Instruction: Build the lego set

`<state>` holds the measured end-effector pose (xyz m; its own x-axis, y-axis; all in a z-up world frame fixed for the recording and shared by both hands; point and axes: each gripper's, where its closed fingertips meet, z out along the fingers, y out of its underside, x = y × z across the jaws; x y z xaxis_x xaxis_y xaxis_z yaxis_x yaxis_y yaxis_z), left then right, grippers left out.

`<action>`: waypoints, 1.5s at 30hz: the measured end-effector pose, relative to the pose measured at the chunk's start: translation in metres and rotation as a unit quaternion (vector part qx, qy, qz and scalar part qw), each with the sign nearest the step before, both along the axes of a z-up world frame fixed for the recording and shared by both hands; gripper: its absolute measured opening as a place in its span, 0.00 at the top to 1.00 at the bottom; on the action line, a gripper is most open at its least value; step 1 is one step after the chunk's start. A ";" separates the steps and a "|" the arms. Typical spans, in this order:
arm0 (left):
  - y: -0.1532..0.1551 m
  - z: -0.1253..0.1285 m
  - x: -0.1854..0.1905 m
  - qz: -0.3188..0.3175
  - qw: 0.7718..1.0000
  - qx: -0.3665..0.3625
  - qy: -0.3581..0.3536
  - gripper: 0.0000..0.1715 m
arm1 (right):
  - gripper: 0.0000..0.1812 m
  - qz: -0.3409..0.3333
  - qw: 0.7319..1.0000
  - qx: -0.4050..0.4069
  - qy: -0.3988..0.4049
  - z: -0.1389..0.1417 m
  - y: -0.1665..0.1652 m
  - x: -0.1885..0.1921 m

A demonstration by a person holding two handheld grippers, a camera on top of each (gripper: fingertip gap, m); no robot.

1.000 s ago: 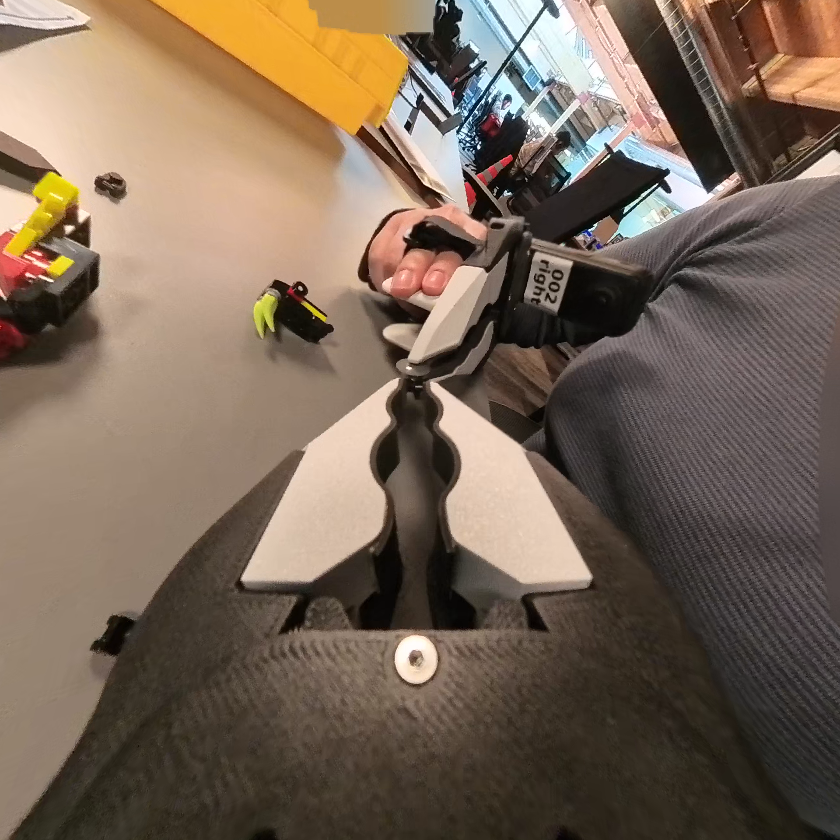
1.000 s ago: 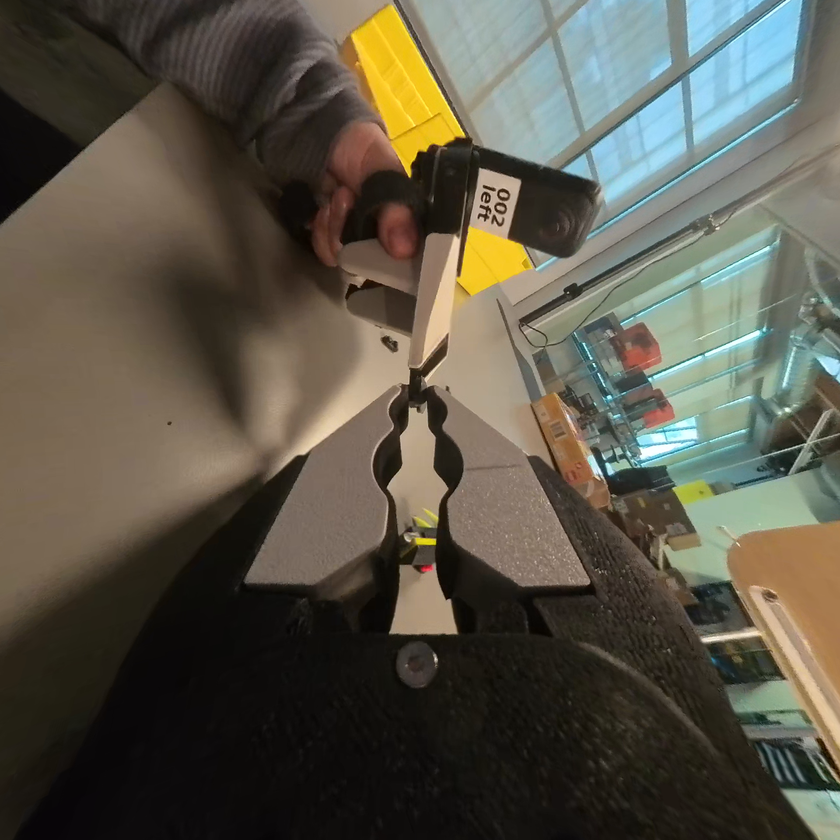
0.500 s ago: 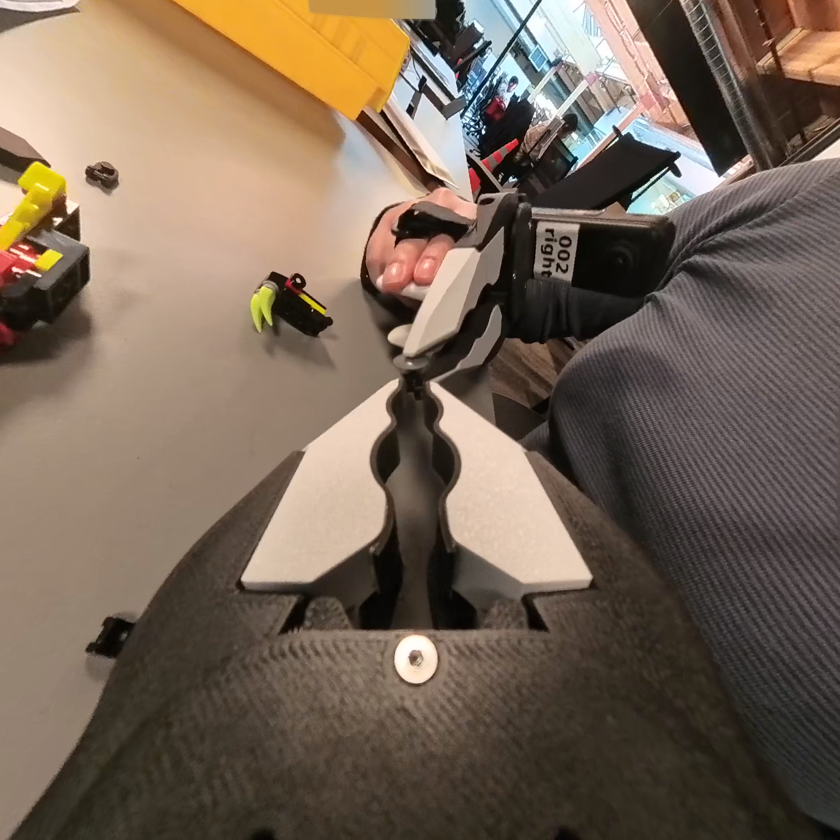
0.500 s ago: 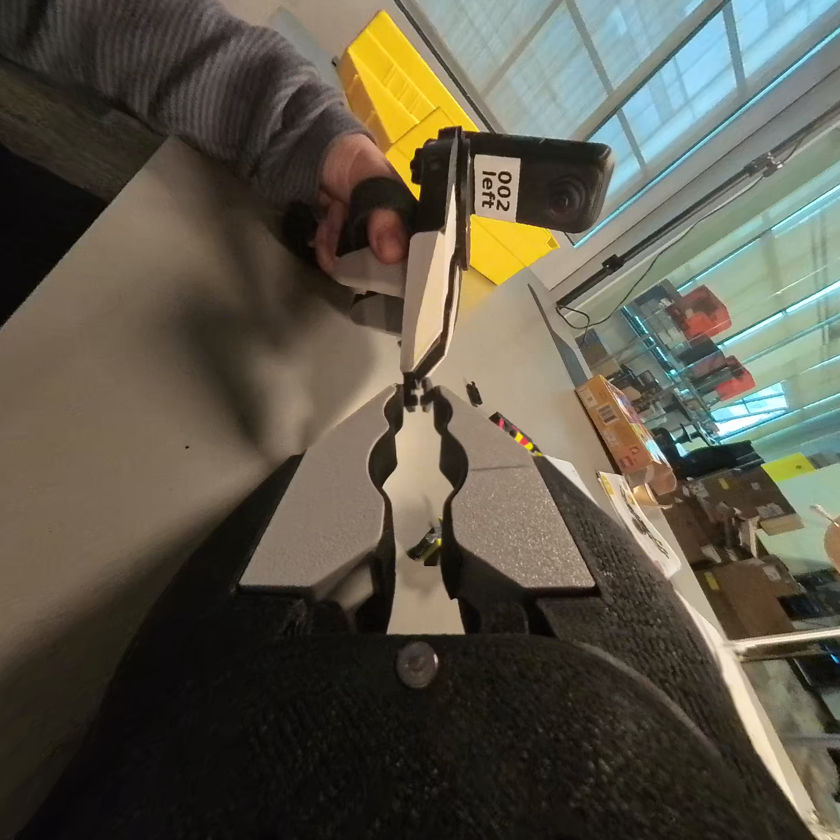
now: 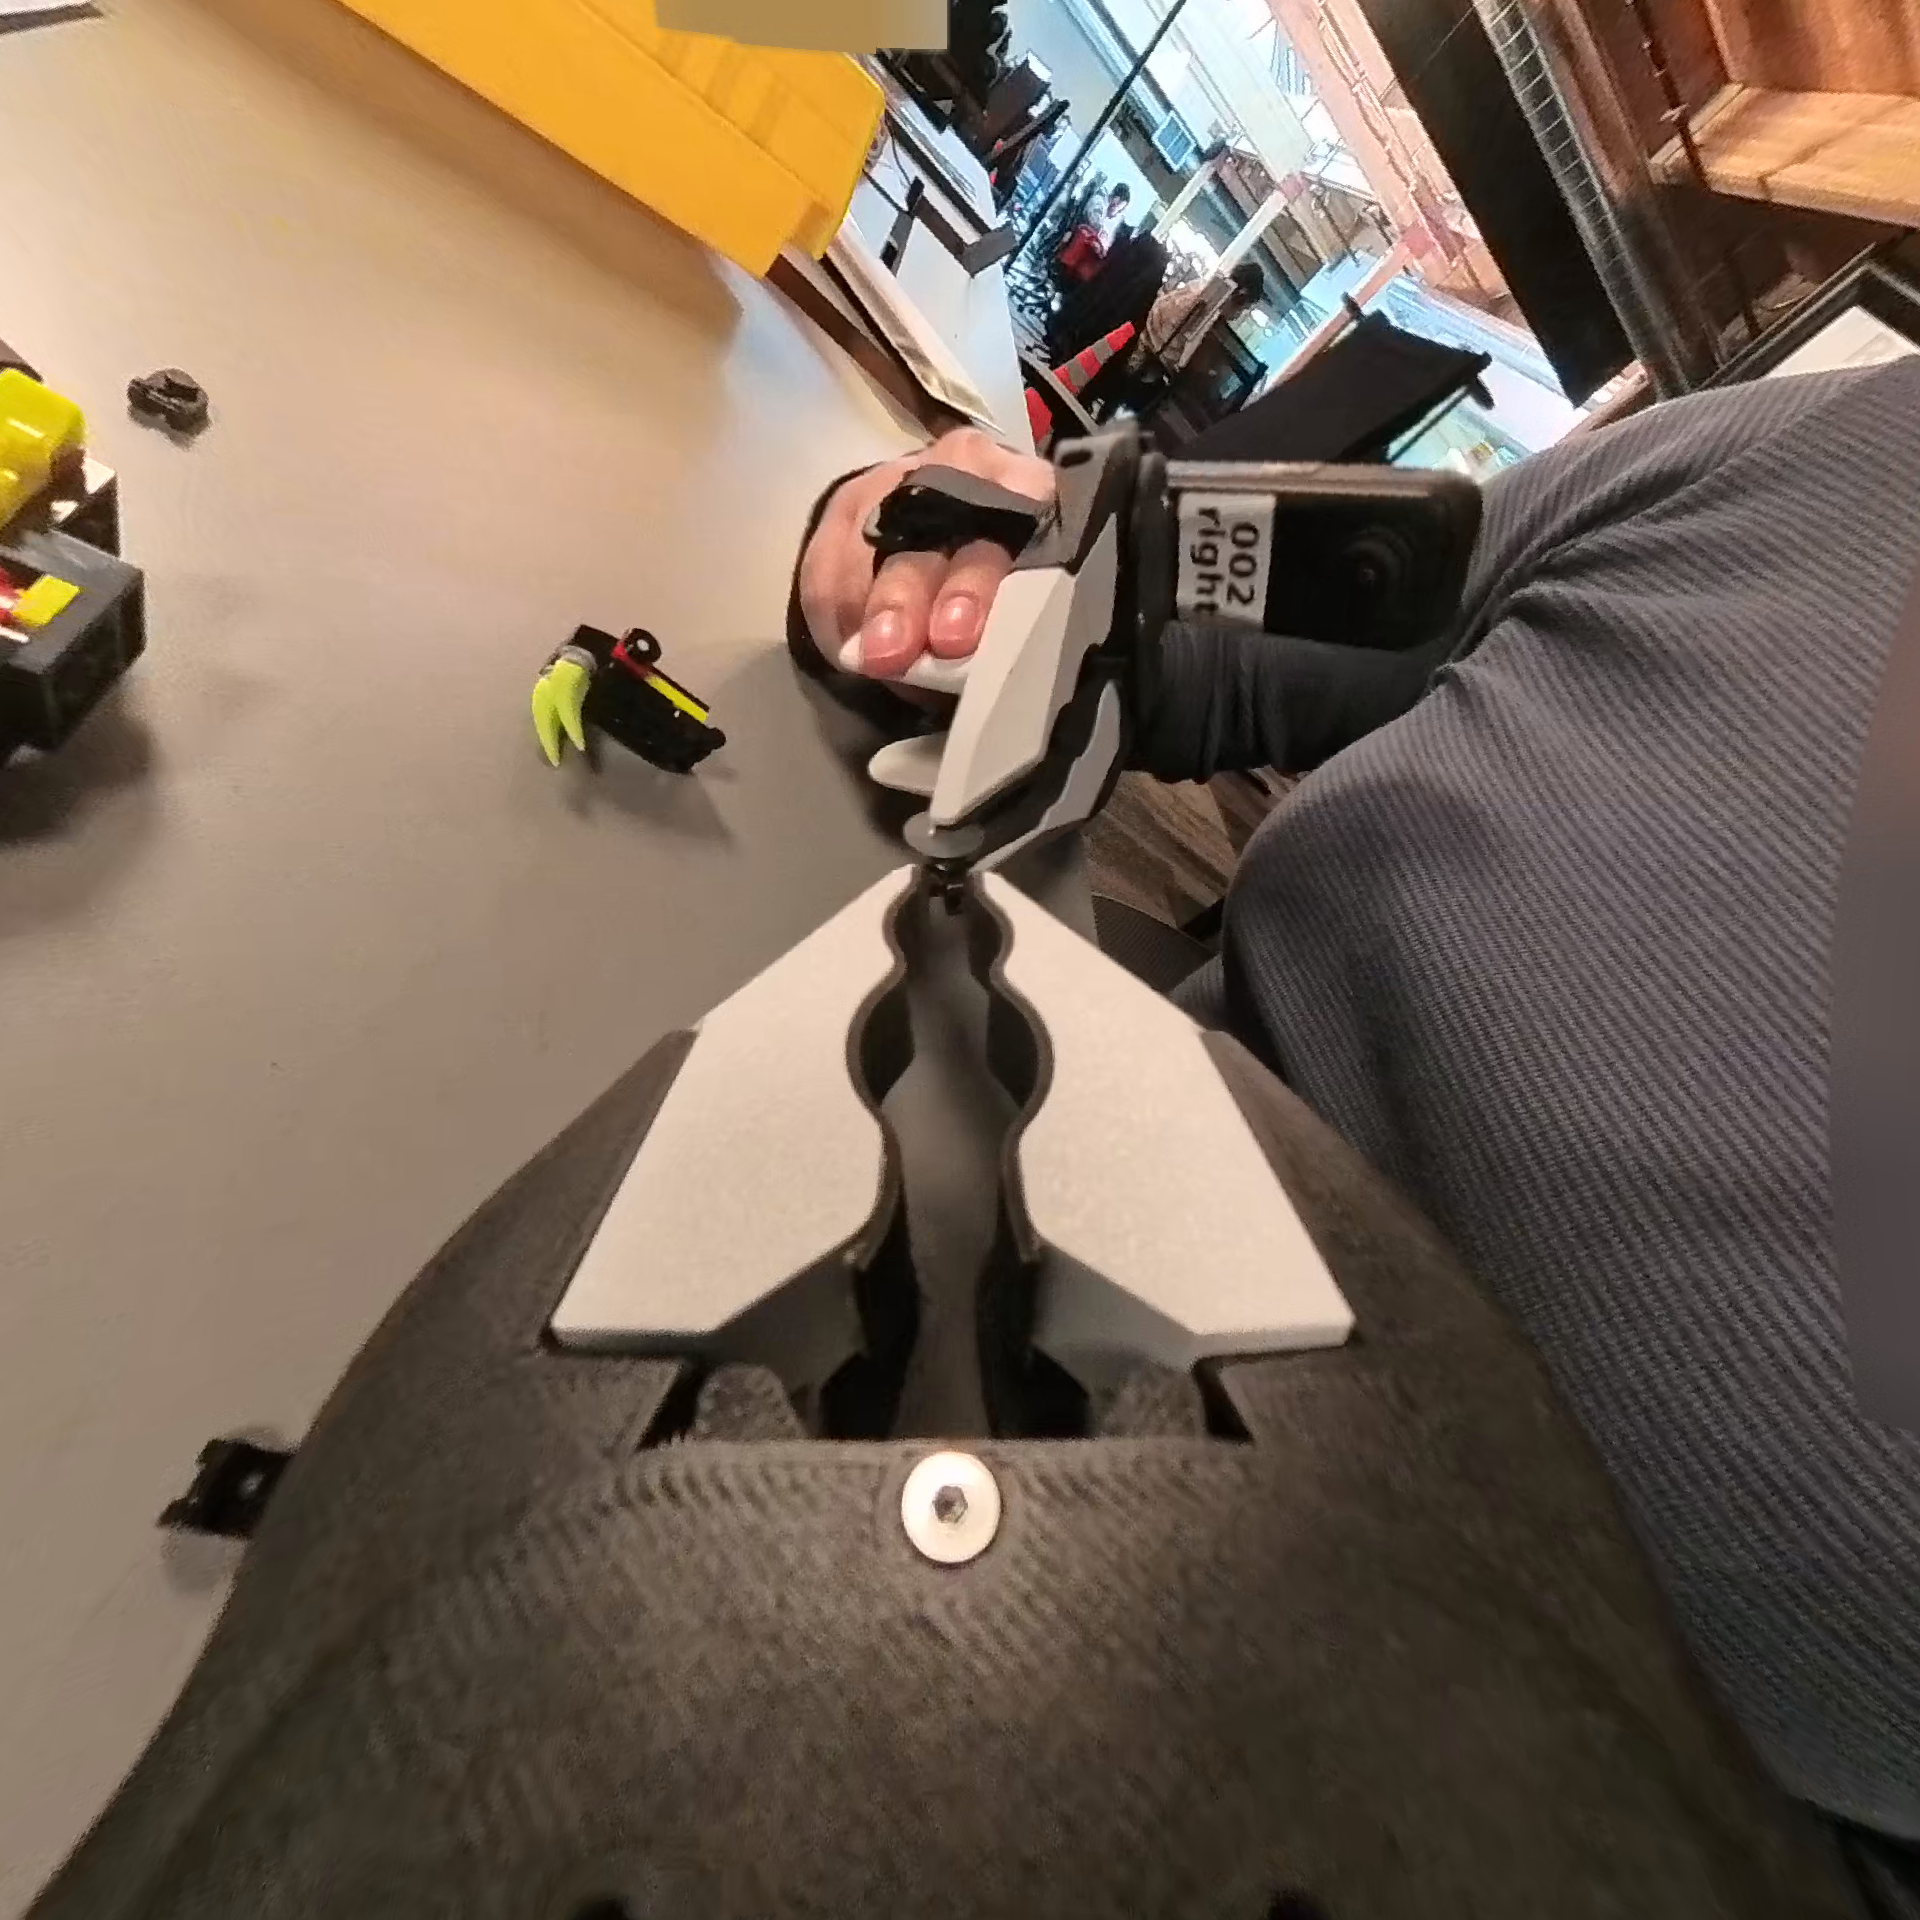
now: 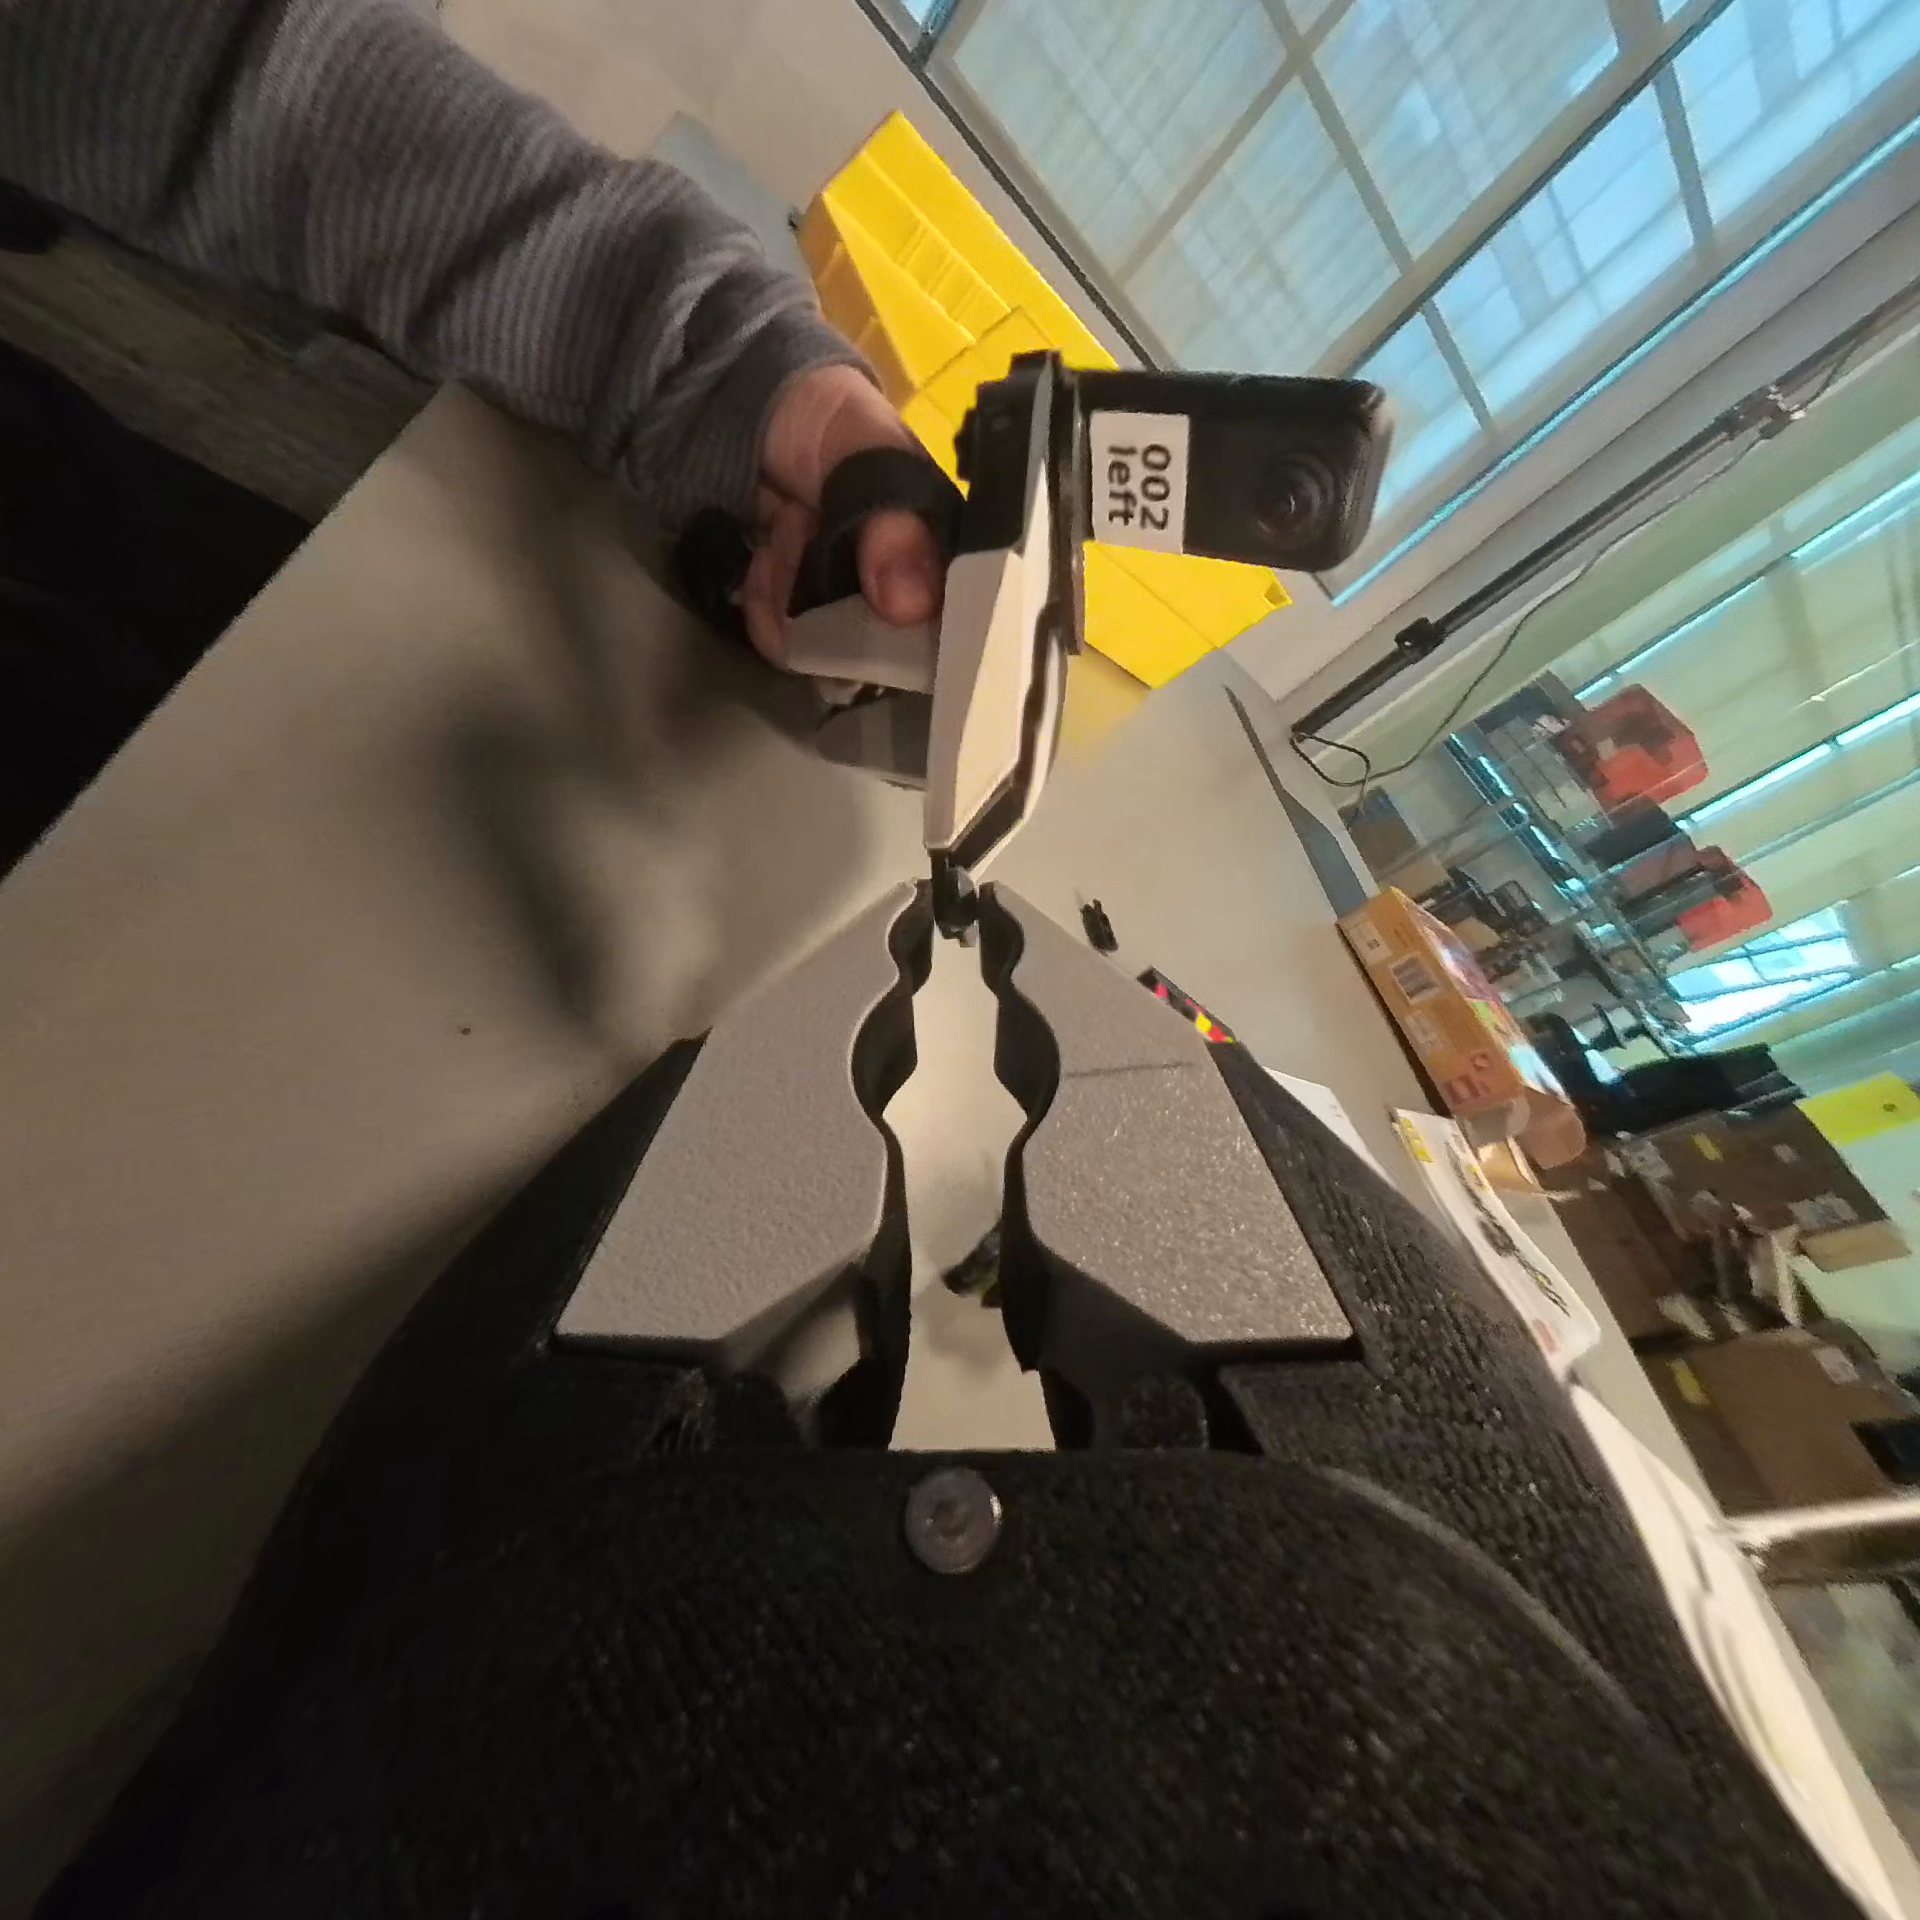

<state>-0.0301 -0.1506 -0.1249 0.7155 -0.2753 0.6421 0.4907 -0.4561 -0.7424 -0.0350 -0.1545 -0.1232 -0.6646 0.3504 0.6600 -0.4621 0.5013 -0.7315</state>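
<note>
Tip to tip above the grey table (image 5: 312,935), the left tool (image 5: 948,883) and right tool (image 6: 951,902) each pinch one tiny black lego piece (image 5: 948,896); I would press squarely together, keeping both tips aligned.

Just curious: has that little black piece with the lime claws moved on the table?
No. The claw piece keeps its spacing from the small black part; only the view shifted.

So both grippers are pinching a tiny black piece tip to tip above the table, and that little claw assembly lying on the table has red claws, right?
Not quite: the claw assembly has lime-green claws, not red, as the left wrist view shows. The rest holds: the left gripper and right gripper meet tip to tip on a tiny black piece above the table.
</note>
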 end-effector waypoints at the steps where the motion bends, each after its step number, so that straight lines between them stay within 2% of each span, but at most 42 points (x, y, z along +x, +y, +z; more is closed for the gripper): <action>1: -0.001 0.001 0.001 -0.005 1.000 0.002 -0.001 0.97 | 0.97 0.009 1.000 -0.005 -0.009 0.001 -0.001 0.002; 7: -0.002 0.004 0.009 -0.031 0.999 0.012 -0.007 0.97 | 0.97 0.055 0.996 -0.031 -0.060 0.005 -0.002 0.011; 10: -0.003 0.004 0.010 -0.033 0.999 0.012 -0.011 0.97 | 0.97 0.053 0.996 -0.034 -0.064 0.006 -0.002 0.011; 14: 0.000 0.009 0.003 -0.009 0.999 0.026 -0.017 0.97 | 0.97 0.035 0.987 -0.072 -0.142 0.010 0.001 0.004; 17: 0.001 0.017 -0.005 0.032 0.997 0.066 0.022 0.96 | 0.97 0.026 0.968 -0.129 -0.211 0.017 0.005 -0.004; 19: -0.001 0.027 -0.006 0.053 0.990 0.106 0.072 0.90 | 0.97 0.023 0.952 -0.170 -0.254 0.022 0.011 -0.009; 23: 0.003 0.029 -0.014 0.115 0.955 0.130 0.240 0.86 | 0.97 0.031 0.923 -0.200 -0.328 0.020 0.015 -0.010; 29: 0.011 0.019 -0.008 0.119 0.914 0.119 0.369 0.90 | 0.97 0.040 0.901 -0.213 -0.376 0.017 0.014 -0.008; 33: 0.014 0.011 -0.009 0.129 0.864 0.105 0.476 0.90 | 0.97 0.050 0.884 -0.227 -0.406 0.017 0.014 -0.007; 36: 0.014 0.013 -0.012 0.144 0.814 0.107 0.552 0.90 | 0.97 0.053 0.872 -0.239 -0.423 0.017 0.016 -0.008; 42: 0.015 0.007 -0.014 0.139 0.757 0.092 0.632 0.93 | 0.97 0.054 0.865 -0.240 -0.438 0.016 0.015 -0.007; 45: 0.015 0.009 -0.015 0.144 0.741 0.095 0.648 0.95 | 0.97 0.053 0.864 -0.239 -0.440 0.015 0.015 -0.007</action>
<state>-0.0450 -0.1359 -0.1164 0.7439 0.0122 -0.6682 -0.6352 -0.2975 -0.7127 -0.0422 -0.1395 -0.1079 -0.8805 0.3496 -0.3201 0.3532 0.0335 -0.9349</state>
